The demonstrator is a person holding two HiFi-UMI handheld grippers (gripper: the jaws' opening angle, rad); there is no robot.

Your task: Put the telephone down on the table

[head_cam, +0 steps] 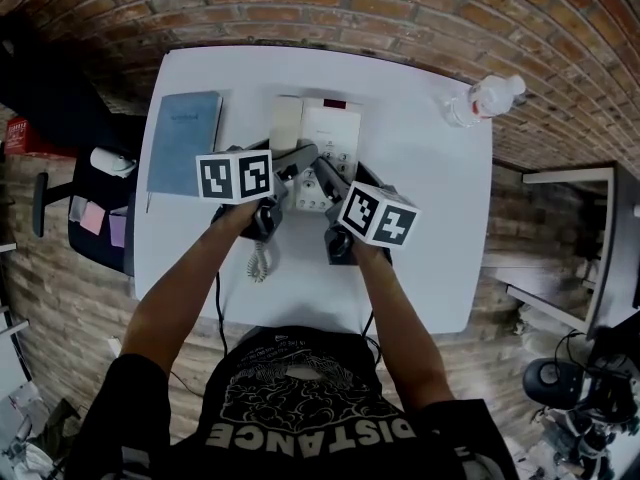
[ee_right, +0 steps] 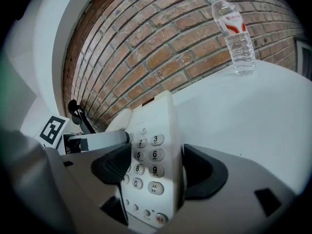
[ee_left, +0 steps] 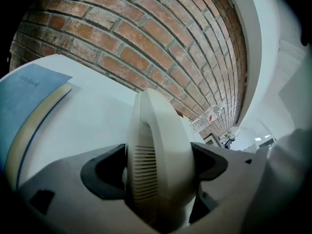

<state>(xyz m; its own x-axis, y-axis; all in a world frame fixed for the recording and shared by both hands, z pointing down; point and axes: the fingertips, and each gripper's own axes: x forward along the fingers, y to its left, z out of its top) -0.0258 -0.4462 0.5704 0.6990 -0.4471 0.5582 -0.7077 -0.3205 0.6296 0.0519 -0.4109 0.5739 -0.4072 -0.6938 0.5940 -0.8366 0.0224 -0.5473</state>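
Nearest the person, the coiled cord (head_cam: 260,261) shows over the bench (head_cam: 430,218) on the near side of its middle, just below the left tongs (ee_left: 157,167). We find the left tongs closed on the cream handset (ee_left: 156,130), one pad on each flank, at its slotted end. The right tongs (ee_right: 158,168) are closed on the base (ee_right: 148,165) of the telephone (head_cam: 328,133), clamping it across its width at the keypad. The telephone is over the middle of the bench, toward the far edge. We cannot tell whether its underside touches the bench or is held just clear.

Handling assessment: we judge the telephone to be a light, rigid plastic shell. It is smooth and therefore prone to slip between hard pads, the rounded handset more so than the flat-sided base. The springy cord appears to be the only tie between the two parts, so both need lowering together and level. The present holds, across the narrow sides of each part, seem suitable. A drop could crack the casing or jolt the handset loose.

Further out, a blue notebook (head_cam: 185,138) lies by the far left corner. A water bottle (head_cam: 485,98) stands at the far right corner. Both are well apart from the telephone. A brick wall (ee_left: 122,33) rises beyond the far edge.
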